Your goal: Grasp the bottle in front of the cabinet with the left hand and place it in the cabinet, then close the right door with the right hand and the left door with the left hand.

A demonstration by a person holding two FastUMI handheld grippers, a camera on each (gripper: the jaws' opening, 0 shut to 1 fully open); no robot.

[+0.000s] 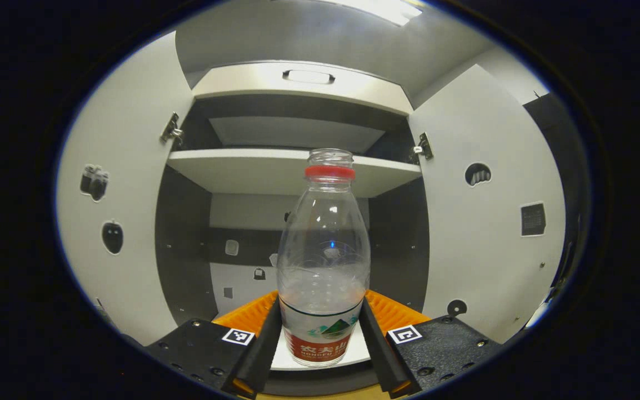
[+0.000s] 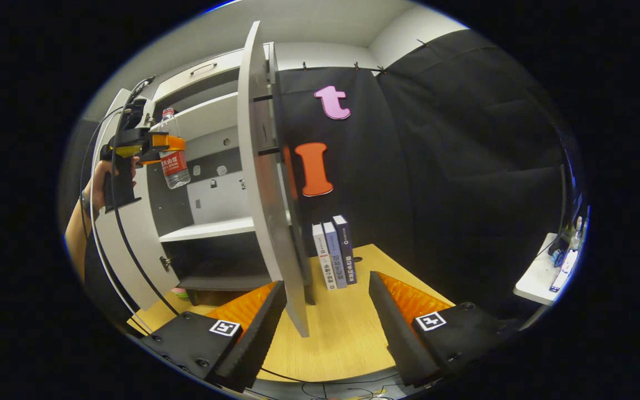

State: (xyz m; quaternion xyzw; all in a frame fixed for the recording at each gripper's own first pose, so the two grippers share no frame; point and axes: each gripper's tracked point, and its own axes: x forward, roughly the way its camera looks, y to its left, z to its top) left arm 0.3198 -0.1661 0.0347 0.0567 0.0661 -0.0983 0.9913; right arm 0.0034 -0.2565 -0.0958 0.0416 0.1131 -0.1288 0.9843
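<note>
Now clamped by left hand-held gripper [image 1: 320,339]: clear, red-collared plastic bottle [image 1: 323,261], upright for shelving, white cabinet shelf [image 1: 231,169] at 12 o'clock; right hand-held gripper [image 2: 325,322] apart, white right door [image 2: 267,183] between its fingers.

Right claw [image 2: 325,328] agape beside right door [image 2: 264,183]

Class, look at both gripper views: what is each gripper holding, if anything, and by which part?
The left gripper holds the bottle upright, its fingers pressing opposite sides of the labelled lower body. The right gripper holds nothing; its jaws stand open near the right door.
</note>
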